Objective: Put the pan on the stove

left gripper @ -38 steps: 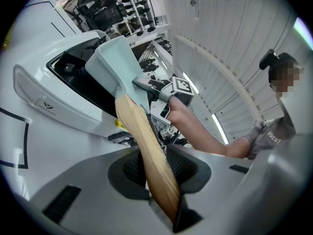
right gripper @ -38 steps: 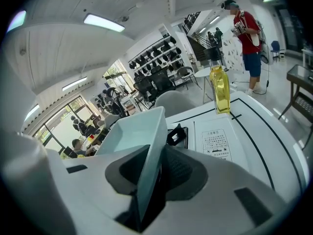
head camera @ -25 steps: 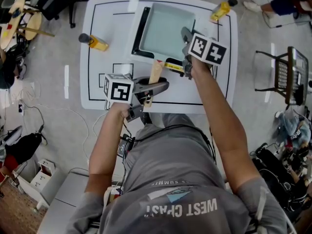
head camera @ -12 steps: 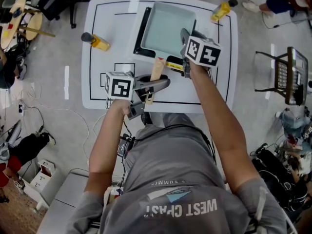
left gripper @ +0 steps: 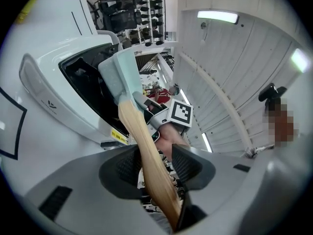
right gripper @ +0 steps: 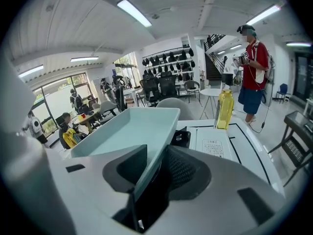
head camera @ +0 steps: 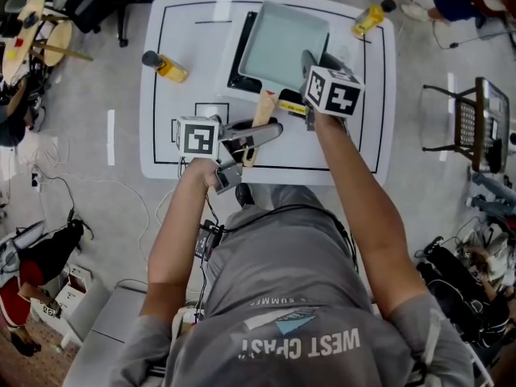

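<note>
A light teal rectangular pan (head camera: 282, 45) with a wooden handle (head camera: 260, 118) rests on the black-topped white stove (head camera: 233, 64) at the table's middle. My left gripper (head camera: 264, 132) reaches level across the handle (left gripper: 142, 146). Its jaws have just been opening, and the handle stands between them with a gap at the right pad. My right gripper (head camera: 310, 61) straddles the pan's right wall (right gripper: 146, 146) and points down at a slant. Its jaws (right gripper: 156, 168) have also just been opening, and the wall runs loosely between the pads.
The white table (head camera: 161, 135) bears black marked lines. A yellow bottle (head camera: 367, 16) stands at its far right corner, another bottle (head camera: 165, 65) at the left. A chair (head camera: 476, 123) stands to the right. A person in a red shirt (right gripper: 252, 62) stands beyond the table.
Both grippers stay at the pan, which sits on the stove throughout. The left gripper has rolled a little at the handle, the right one at the rim.
</note>
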{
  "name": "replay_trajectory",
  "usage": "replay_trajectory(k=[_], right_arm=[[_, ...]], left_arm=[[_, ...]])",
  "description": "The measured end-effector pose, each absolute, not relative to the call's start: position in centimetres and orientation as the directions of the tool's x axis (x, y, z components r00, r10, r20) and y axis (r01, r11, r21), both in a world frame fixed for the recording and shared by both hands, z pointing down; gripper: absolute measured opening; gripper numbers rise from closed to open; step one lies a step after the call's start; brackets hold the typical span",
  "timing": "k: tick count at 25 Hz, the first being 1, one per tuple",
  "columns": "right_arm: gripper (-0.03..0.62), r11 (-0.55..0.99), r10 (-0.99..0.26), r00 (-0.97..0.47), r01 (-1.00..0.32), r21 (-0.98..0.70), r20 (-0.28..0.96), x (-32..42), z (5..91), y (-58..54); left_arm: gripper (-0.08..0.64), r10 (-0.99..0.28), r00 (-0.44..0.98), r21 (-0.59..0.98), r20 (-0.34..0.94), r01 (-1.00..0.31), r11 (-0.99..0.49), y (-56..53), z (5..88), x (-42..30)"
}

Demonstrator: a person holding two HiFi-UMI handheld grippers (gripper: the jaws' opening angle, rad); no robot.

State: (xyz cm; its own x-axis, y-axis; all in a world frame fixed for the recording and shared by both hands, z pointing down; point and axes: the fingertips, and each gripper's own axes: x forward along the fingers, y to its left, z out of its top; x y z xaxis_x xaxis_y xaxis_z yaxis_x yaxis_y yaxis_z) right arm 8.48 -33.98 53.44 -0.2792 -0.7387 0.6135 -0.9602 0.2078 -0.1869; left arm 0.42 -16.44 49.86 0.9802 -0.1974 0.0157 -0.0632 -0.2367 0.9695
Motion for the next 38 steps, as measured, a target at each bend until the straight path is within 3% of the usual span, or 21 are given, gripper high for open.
replay_trajectory(k=[29,32,38], right_arm=[[0.154,0.190,-0.734,-0.303,-0.951,-0.245,0.608,9.3,53.3,-30.9],[0.154,0.195,-0.732,-0.315,-0.946,-0.258,0.604,9.1,53.2,-31.0],[0.150,0.200,-0.748,-0.308,-0.949,-0.243,0.588,9.6,52.6,-31.1]], left_arm=[[0.190,-0.414,0.910,0.981,0.009,-0.088,-0.171,-16.9,50.0,-2.0],[0.132,-0.451,0.891,0.976,0.054,-0.143,-0.166,-17.1,50.8,-2.2],[0.121,-0.498,0.866,0.981,0.050,-0.136,-0.138,-17.7,51.0,-1.9]])
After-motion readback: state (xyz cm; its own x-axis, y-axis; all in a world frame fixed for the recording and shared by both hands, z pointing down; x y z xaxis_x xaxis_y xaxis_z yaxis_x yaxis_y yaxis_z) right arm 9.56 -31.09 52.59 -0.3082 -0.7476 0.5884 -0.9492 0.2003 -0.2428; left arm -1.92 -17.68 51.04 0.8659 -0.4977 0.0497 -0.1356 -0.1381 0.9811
